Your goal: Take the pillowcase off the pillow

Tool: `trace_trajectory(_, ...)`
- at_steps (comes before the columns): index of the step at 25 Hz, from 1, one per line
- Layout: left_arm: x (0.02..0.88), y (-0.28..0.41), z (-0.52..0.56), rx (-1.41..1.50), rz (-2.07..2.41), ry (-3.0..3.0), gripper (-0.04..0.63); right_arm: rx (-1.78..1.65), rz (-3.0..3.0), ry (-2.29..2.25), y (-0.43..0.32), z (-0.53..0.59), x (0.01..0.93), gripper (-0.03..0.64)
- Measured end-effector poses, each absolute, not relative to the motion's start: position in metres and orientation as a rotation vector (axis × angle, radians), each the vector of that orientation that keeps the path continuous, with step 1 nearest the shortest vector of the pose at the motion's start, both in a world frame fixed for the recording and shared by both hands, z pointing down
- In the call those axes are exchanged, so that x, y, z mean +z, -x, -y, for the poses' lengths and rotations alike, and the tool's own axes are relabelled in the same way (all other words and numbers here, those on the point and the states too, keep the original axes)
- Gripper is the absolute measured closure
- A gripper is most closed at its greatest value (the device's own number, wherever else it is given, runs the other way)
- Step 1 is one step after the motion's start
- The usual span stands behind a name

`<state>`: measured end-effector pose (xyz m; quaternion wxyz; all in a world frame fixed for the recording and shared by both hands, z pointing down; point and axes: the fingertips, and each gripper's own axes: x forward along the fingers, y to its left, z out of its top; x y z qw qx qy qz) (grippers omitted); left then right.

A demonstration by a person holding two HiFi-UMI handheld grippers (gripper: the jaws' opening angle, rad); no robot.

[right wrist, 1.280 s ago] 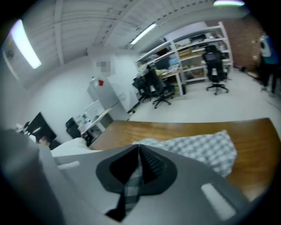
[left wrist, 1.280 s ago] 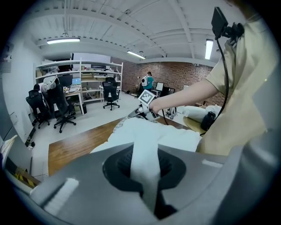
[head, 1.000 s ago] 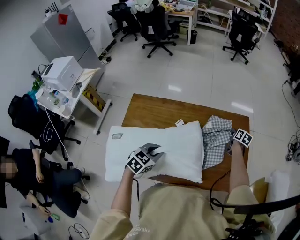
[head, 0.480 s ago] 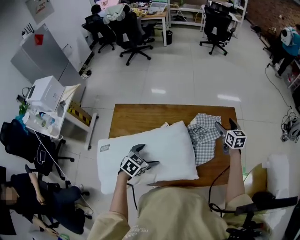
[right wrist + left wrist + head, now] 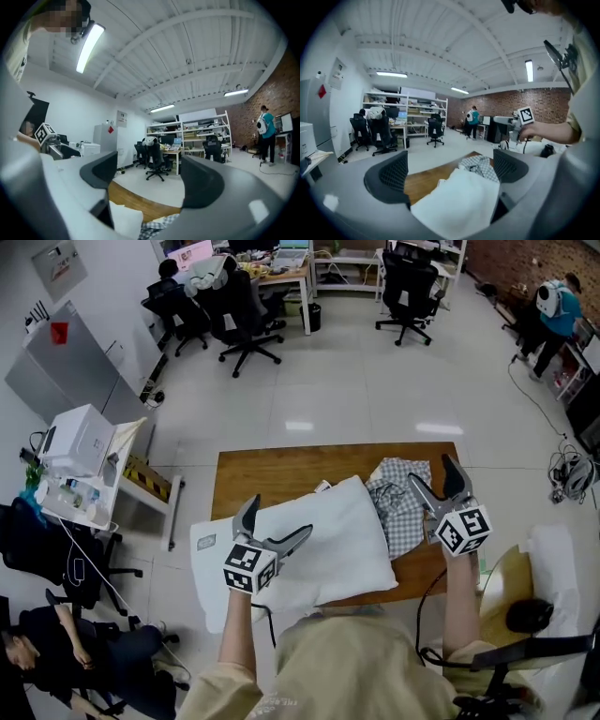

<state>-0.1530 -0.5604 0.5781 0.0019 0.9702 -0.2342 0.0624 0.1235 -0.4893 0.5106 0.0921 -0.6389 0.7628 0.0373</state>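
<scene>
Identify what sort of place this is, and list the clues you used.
Probably an open-plan office or lab workspace: black wheeled office chairs stand at desks, white open shelving lines the far end, and there is a red brick wall and a glossy pale tiled floor.

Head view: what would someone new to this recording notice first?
A big white pillow lies bare across the wooden table, overhanging its left edge, with the checked pillowcase crumpled beside it on the right. The left gripper and the right gripper are both lifted above the table. Their jaws have just been opening and stand wide, gripping nothing.
</scene>
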Motion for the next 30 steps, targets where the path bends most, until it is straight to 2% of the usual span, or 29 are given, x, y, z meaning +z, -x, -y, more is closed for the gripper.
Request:
trace_trajectory(2,0.560,0.163,0.559,0.062,0.822,-3.043,0.054,0.141,-2.222,1.902,-0.091,0.476,0.504,0.196)
trace_trajectory(7,0.529,0.187,0.544,-0.119,0.975,-3.026,0.074,0.164,-2.164,1.919,-0.023,0.441,0.494,0.196)
trace_trajectory(14,0.517,0.206,0.490,-0.142,1.143,-2.998,0.094,0.253,-2.136,1.946,0.018,0.374,0.488,0.197)
trace_trajectory(22,0.517,0.185,0.354,-0.155,1.377,-2.947,0.101,0.227,-2.208,1.798,-0.008,0.259,0.518,0.209)
trace_trajectory(30,0.513,0.132,0.205,-0.109,1.448,-2.967,0.100,0.188,-2.254,1.740,-0.032,0.146,0.529,0.215)
